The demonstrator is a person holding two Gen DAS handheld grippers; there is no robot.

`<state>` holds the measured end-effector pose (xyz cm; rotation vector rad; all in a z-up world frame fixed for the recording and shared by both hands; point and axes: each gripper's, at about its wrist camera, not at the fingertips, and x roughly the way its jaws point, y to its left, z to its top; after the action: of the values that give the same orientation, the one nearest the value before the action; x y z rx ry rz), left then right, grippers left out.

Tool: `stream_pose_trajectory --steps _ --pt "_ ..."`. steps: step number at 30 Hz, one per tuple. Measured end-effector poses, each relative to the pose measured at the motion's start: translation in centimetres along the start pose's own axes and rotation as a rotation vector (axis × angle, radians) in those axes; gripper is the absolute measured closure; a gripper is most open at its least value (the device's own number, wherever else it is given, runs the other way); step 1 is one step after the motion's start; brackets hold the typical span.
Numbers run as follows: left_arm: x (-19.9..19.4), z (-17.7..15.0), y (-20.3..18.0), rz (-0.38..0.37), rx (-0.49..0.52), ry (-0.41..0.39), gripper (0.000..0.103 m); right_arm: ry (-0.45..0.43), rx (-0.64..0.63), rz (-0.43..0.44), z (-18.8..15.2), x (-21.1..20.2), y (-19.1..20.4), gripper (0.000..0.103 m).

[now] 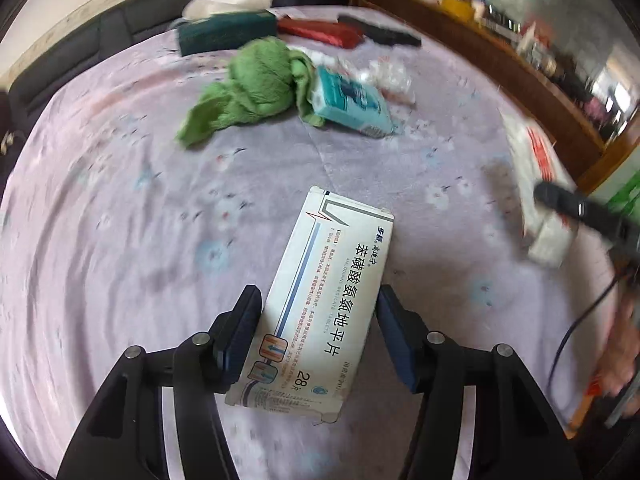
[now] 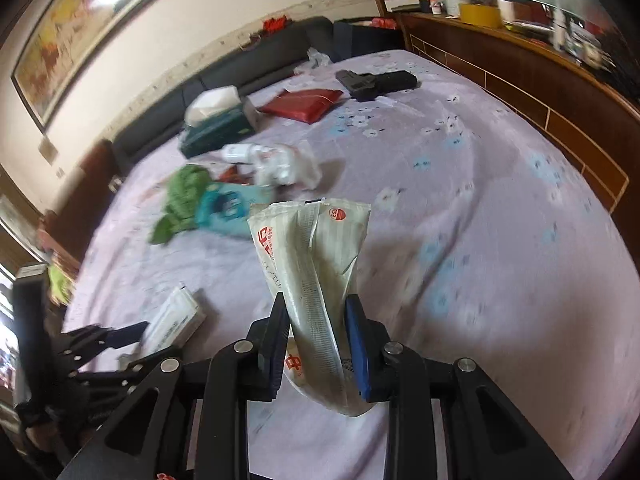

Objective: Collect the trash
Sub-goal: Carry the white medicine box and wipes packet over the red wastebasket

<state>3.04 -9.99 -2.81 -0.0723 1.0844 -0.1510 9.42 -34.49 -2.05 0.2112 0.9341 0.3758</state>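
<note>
In the left wrist view a white medicine box [image 1: 324, 300] with blue print stands lengthwise between the pads of my left gripper [image 1: 318, 294], which press on its two long sides just above the lilac bedsheet [image 1: 120, 220]. My right gripper [image 2: 316, 300] is shut on a creased white wrapper [image 2: 312, 248] with red print, and the wrapper sticks up past the fingertips. Each gripper shows blurred in the other's view: the right gripper [image 1: 576, 208] with its wrapper at the right edge, the left gripper [image 2: 120, 332] with the box [image 2: 176, 316] at the lower left.
Farther up the bed lie a green cloth [image 1: 248, 84], a teal packet [image 1: 352, 104], crumpled clear plastic [image 1: 388, 76], a dark green tissue box [image 1: 224, 32], a red pouch [image 1: 320, 32] and a black case [image 2: 376, 80]. A cluttered wooden ledge [image 2: 520, 52] runs along the right side.
</note>
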Motion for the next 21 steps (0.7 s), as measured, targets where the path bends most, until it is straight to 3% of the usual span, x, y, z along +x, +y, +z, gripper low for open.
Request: stream_pose_trajectory --steps 7,11,21 --pt "-6.7 -1.8 -0.5 -0.026 -0.042 -0.134 0.045 -0.100 0.049 0.091 -4.3 -6.3 2.2 0.075" --pt "-10.2 -2.2 -2.7 -0.027 0.001 -0.219 0.045 -0.154 0.044 0.100 -5.7 -9.6 3.2 0.075" --pt "-16.9 -4.9 -6.8 -0.037 0.048 -0.342 0.045 -0.305 0.028 0.117 -8.7 -18.2 4.8 0.074"
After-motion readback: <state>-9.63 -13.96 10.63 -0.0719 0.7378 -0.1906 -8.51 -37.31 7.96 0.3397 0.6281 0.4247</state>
